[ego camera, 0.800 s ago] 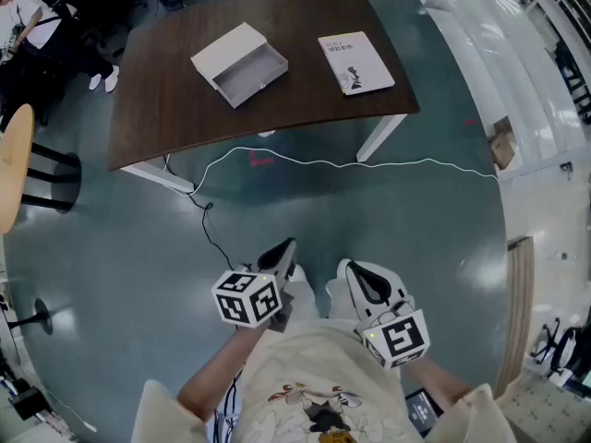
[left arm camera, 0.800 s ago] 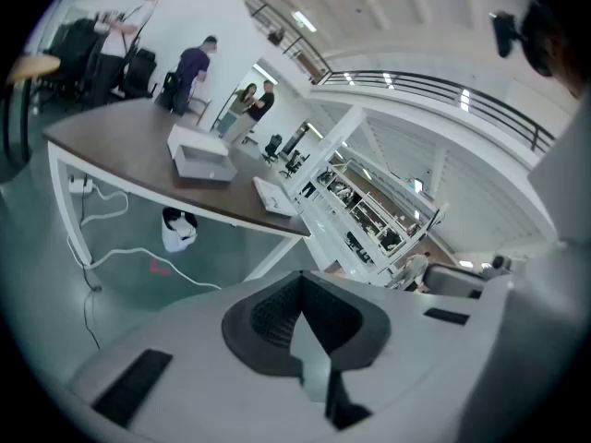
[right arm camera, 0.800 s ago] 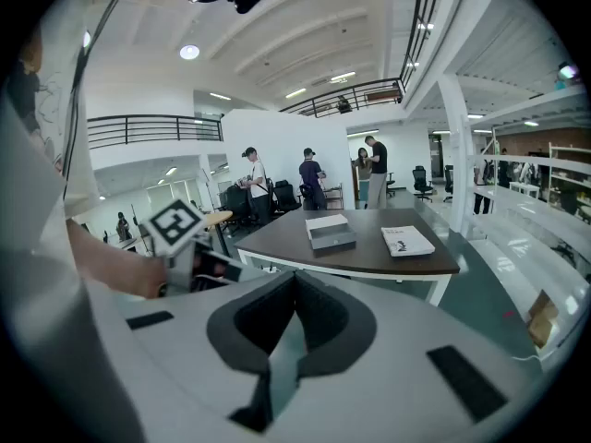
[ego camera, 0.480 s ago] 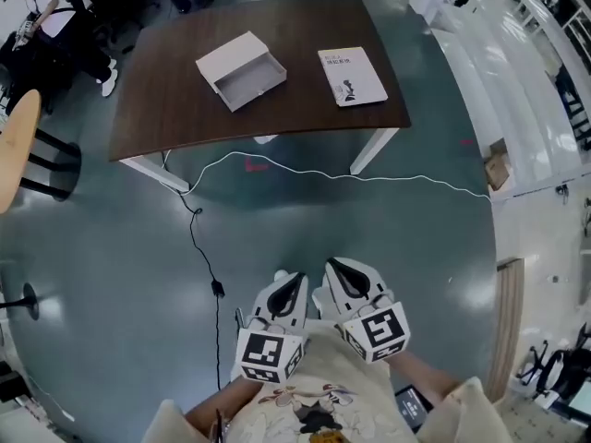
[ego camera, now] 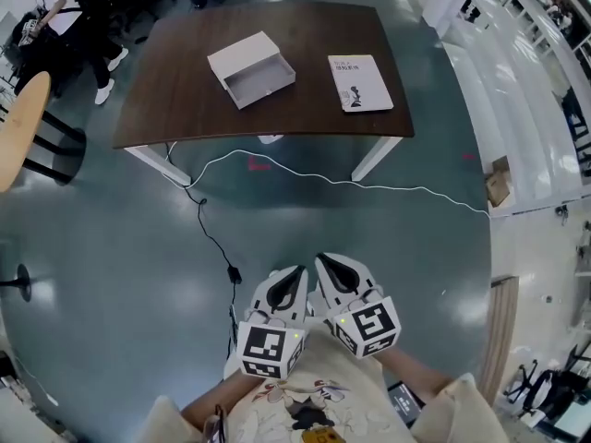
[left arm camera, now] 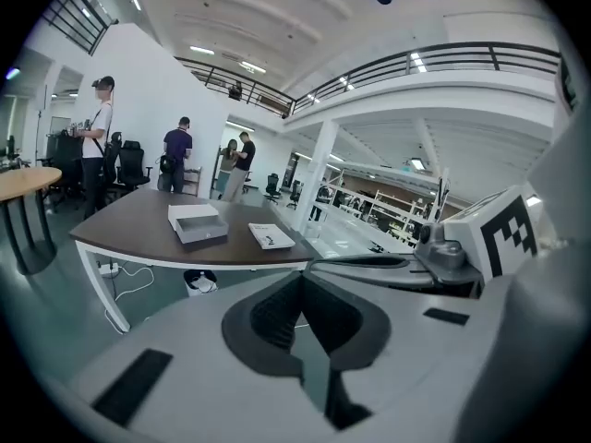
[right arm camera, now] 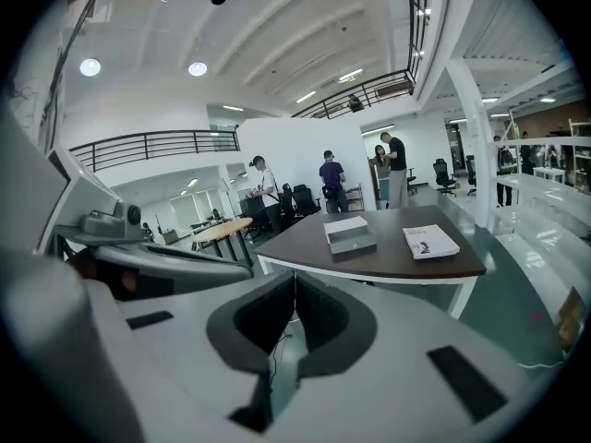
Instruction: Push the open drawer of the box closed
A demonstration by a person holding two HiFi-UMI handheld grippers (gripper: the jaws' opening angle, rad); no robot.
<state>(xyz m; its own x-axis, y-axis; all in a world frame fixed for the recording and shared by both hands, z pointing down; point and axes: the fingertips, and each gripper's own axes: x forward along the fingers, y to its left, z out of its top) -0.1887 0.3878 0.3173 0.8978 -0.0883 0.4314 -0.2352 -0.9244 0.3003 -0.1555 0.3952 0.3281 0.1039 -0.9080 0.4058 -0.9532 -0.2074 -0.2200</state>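
A white box with its grey drawer pulled open (ego camera: 250, 70) lies on a dark brown table (ego camera: 185, 100), far ahead of me; the same box with its drawer (left arm camera: 197, 222) (right arm camera: 350, 233) shows small in both gripper views. My left gripper (ego camera: 294, 275) and right gripper (ego camera: 323, 262) hang side by side close to my body, well short of the table. Both have their jaws together with nothing between them.
A white booklet (ego camera: 359, 82) lies on the table right of the box. A white cable (ego camera: 369, 185) and a black cable (ego camera: 214, 244) run across the grey-green floor between me and the table. A round wooden table (ego camera: 18, 127) stands at left; people stand beyond.
The table and box have shifted slightly in view as I moved. Both grippers have drawn together in front of my body, the left one swinging in from the left.
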